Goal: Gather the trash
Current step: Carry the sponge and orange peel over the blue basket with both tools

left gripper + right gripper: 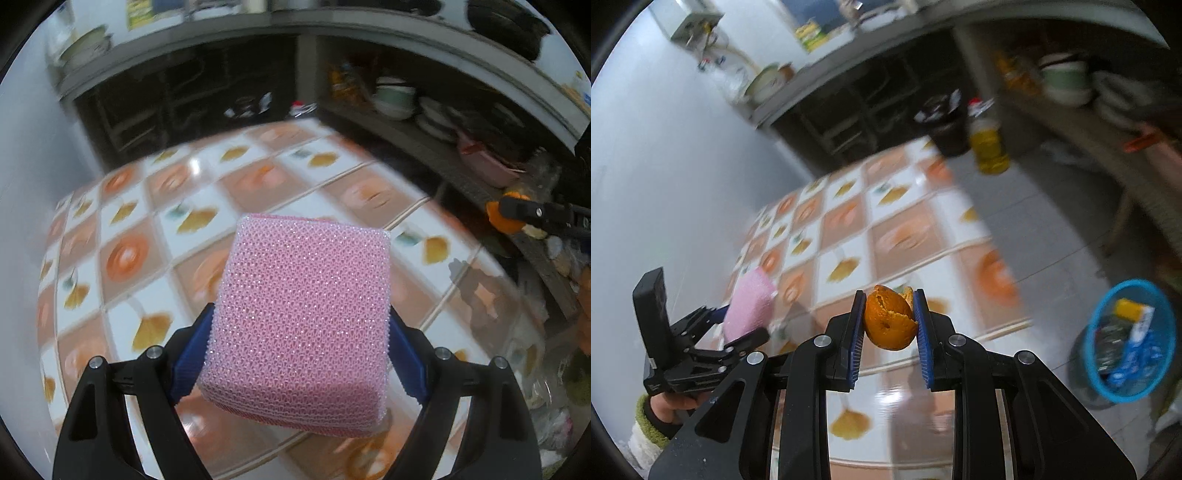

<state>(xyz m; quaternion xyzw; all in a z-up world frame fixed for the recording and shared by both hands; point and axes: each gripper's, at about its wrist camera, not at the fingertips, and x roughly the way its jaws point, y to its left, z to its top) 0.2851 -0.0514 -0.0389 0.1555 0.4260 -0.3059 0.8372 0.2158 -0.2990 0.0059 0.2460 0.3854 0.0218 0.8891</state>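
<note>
A tiled table [849,236] patterned in orange and white is seen below both grippers, and a blue basket [1167,354] of trash stands on the floor to its right. A pink sponge [303,317] is clamped between the widely spread jaws of the left gripper [301,354]. An orange peel [888,321] is pinched above the table by the narrowly set right gripper [888,332].

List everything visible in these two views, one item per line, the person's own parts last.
sponge: 1, pink, held in left claw
orange peel: 1, orange, held in right claw
basket: 1, blue, on floor at right, holding trash
oil bottle: 1, yellow, beyond the tabletop
tiled tabletop: 1, white and orange, below both claws
bowls: several, pale, on right shelf
left claw: 1, black, blue pads
right claw: 1, black, blue pads
hand: 1, green cuff, bottom left
</note>
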